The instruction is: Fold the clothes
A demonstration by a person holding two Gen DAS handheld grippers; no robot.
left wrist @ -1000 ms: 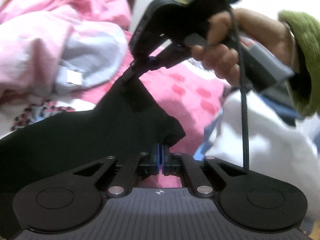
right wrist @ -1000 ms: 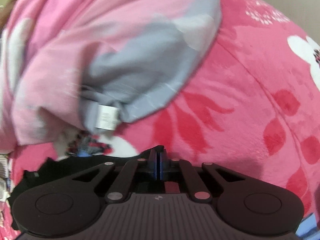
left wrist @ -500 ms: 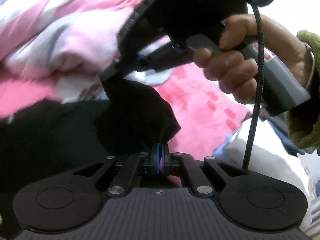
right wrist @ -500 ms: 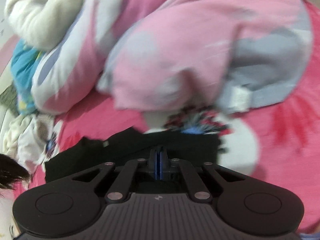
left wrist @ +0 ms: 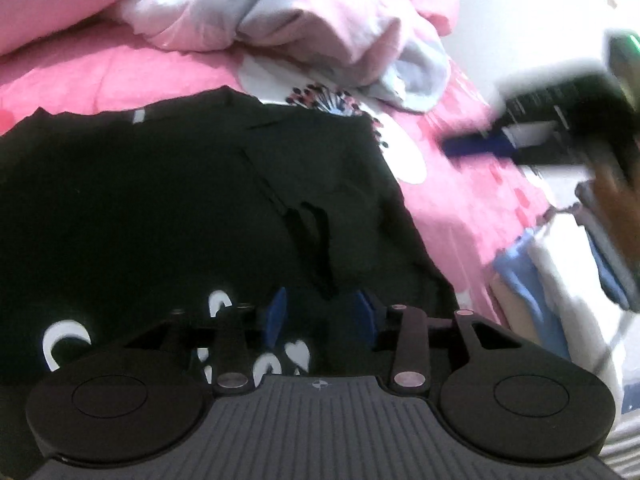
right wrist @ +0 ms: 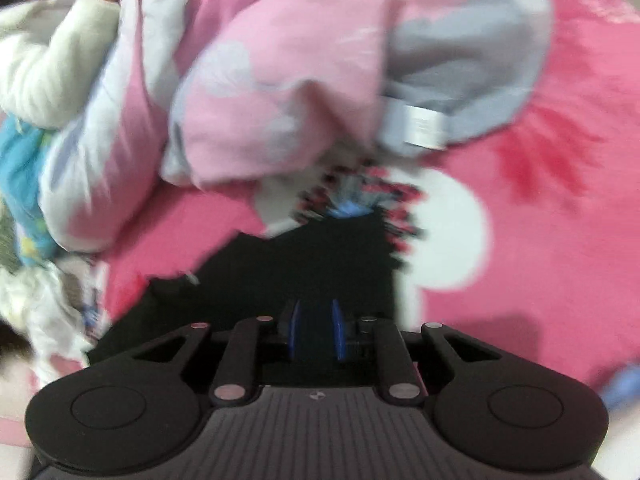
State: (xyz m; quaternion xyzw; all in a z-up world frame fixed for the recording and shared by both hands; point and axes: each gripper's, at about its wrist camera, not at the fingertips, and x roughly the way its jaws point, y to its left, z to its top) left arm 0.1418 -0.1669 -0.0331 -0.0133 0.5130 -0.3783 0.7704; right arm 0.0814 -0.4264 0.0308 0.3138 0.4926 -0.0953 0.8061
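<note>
Pink floral bedspread [left wrist: 120,76] carries a black garment [left wrist: 160,200] spread beneath both tools, left tool [left wrist: 320,316] and right tool [right wrist: 315,330], each parted and empty.

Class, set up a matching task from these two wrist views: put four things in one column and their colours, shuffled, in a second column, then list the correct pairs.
Things:
1. T-shirt with white print
2. Plush flowered blanket
3. Crumpled quilt
4. Pads on the left gripper

Colours:
A. blue
B. pale pink and grey
C. black
D. hot pink

Pairs: 1-C, 2-D, 3-B, 4-A
</note>
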